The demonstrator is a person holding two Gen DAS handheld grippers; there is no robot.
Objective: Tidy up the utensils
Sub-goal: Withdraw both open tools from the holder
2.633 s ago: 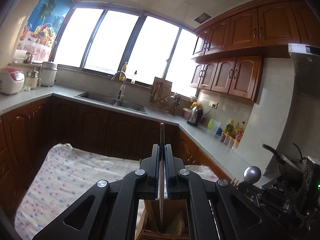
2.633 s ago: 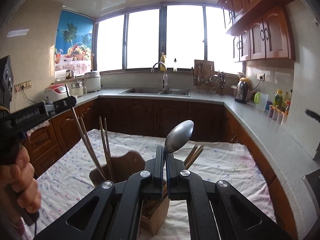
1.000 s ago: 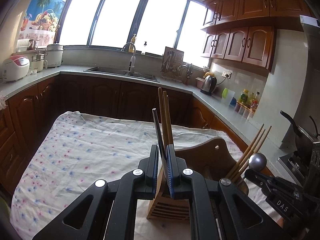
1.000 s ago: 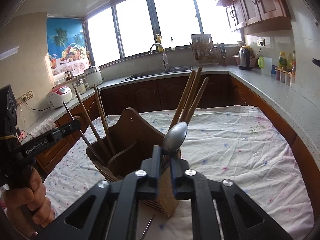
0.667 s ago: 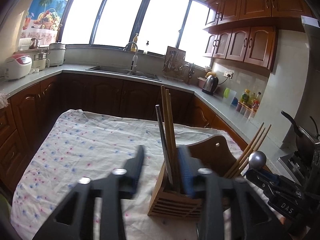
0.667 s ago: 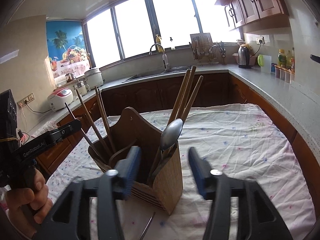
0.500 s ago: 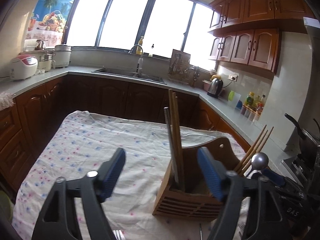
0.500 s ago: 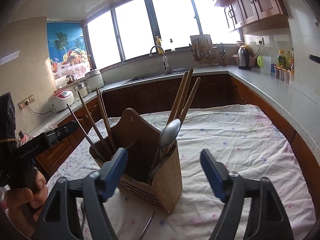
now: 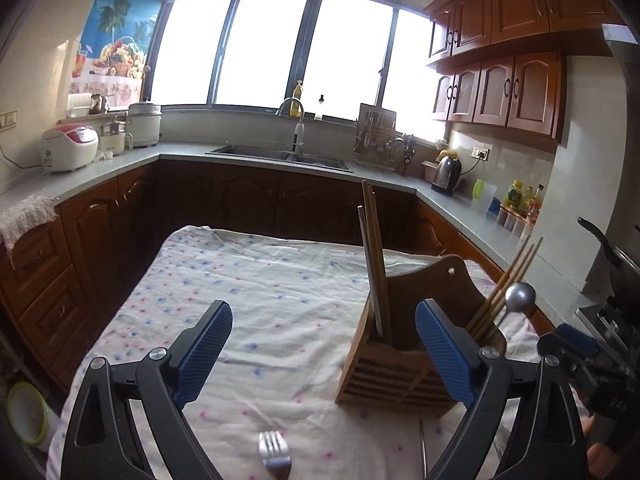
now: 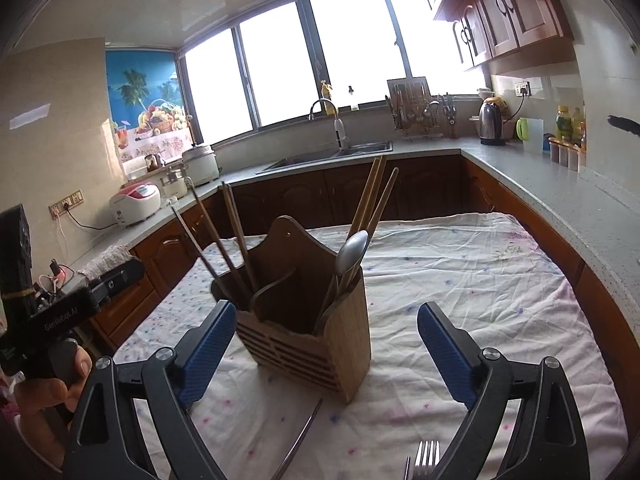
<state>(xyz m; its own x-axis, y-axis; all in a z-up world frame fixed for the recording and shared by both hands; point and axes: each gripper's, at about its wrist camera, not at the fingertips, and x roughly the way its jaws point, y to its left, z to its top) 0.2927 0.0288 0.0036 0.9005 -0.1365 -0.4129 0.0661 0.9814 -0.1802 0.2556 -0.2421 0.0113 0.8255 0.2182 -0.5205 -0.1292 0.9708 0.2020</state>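
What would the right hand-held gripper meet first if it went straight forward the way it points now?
Most likely the slatted wooden utensil holder, which stands straight ahead between the opening, empty jaws of the right hand-held gripper. Depth is uncertain in this fisheye view.

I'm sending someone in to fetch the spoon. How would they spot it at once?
On the table's floral cloth stands a wooden utensil holder. The spoon stands bowl-up in its right-hand compartment, leaning among wooden chopsticks. It is the only rounded, silvery piece there; its neighbours are thin brown sticks.
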